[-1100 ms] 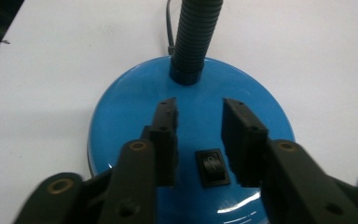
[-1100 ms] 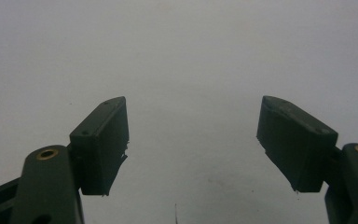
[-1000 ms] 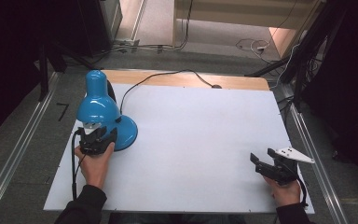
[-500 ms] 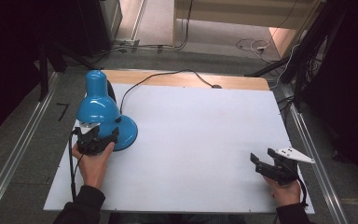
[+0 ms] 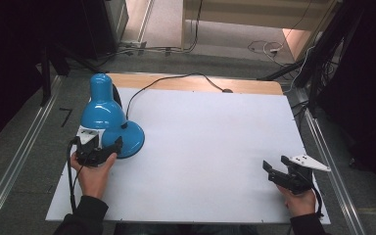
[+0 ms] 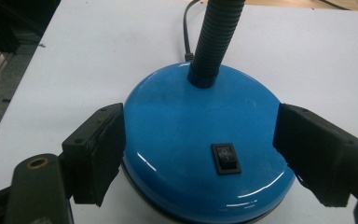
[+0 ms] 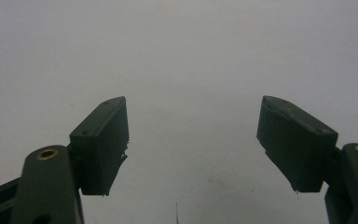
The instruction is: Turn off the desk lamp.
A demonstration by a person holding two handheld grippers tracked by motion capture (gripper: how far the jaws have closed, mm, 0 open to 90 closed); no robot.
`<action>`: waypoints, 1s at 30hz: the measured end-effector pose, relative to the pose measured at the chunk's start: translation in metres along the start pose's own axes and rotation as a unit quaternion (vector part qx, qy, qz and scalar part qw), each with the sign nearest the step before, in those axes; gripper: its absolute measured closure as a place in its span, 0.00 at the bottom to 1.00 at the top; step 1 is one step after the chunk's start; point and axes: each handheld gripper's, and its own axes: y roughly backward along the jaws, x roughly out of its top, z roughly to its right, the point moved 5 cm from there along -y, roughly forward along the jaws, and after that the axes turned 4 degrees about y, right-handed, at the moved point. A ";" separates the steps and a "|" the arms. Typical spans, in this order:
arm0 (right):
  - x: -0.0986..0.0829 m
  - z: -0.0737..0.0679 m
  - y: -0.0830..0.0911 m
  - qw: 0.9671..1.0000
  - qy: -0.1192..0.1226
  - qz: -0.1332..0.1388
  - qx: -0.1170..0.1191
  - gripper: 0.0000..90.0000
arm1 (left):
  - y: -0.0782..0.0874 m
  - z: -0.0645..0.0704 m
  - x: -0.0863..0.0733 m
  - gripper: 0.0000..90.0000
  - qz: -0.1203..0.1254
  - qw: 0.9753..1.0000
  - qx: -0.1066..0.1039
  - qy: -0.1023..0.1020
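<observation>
At the surface's (image 5: 215,137) nine o'clock stands a blue desk lamp (image 5: 108,117). The left tongs (image 6: 200,154) gape wide around its round base (image 6: 205,154), straddling the black rocker switch (image 6: 226,158). At four o'clock, the right tongs (image 7: 193,149) sit wide open, holding nothing.

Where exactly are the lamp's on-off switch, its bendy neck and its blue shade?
rocker switch (image 6: 226,158), left gripper view, middle of the black rocker.
flexible neck (image 6: 216,37), left gripper view, ribbed black tube above the base.
lamp shade (image 5: 103,110), high view, top of the blue dome.
</observation>
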 end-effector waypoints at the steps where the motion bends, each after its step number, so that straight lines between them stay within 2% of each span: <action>1: 0.000 0.000 0.000 1.000 0.000 0.000 0.000 0.26 | 0.001 -0.001 0.000 0.20 0.000 1.000 0.000 0.001; 14: 0.000 0.001 0.000 1.000 -0.003 0.001 -0.001 0.26 | 0.020 -0.006 -0.008 0.20 0.000 1.000 -0.006 0.000; 30: 0.000 0.001 0.000 1.000 -0.003 0.000 -0.004 0.26 | 0.030 -0.009 -0.014 0.20 -0.003 1.000 -0.006 -0.006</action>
